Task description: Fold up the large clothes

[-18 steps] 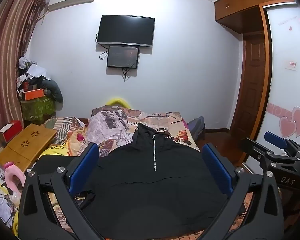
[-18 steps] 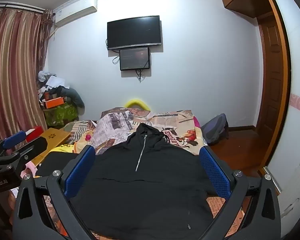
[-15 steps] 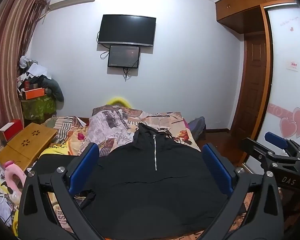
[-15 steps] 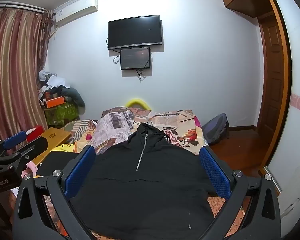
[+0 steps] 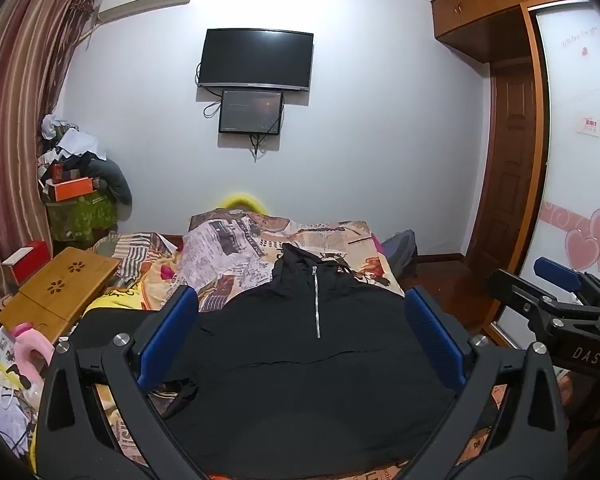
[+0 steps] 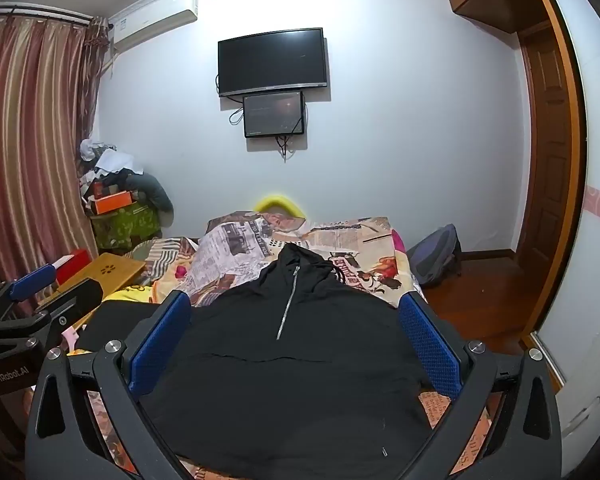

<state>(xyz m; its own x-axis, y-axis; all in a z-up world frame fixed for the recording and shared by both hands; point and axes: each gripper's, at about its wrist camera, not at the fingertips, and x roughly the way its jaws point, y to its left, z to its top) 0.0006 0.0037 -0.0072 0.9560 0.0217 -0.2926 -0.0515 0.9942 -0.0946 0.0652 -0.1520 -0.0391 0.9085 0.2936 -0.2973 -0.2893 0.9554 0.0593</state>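
A large black hooded jacket (image 5: 300,368) with a silver zip lies spread flat on the bed, hood toward the far wall; it also shows in the right wrist view (image 6: 292,364). My left gripper (image 5: 300,316) is open and empty, held above the jacket's near part. My right gripper (image 6: 294,312) is open and empty, likewise above the jacket. In the left wrist view the right gripper (image 5: 556,304) is at the right edge; in the right wrist view the left gripper (image 6: 24,308) is at the left edge.
The bed has a patterned newspaper-print cover (image 5: 228,256). A wooden lap table (image 5: 60,292) and clutter lie at the left. A backpack (image 6: 436,256) sits on the floor at the right, near a wooden door (image 6: 548,176). A TV (image 5: 256,60) hangs on the far wall.
Both views have shifted very slightly; the jacket and both open grippers are otherwise as before.
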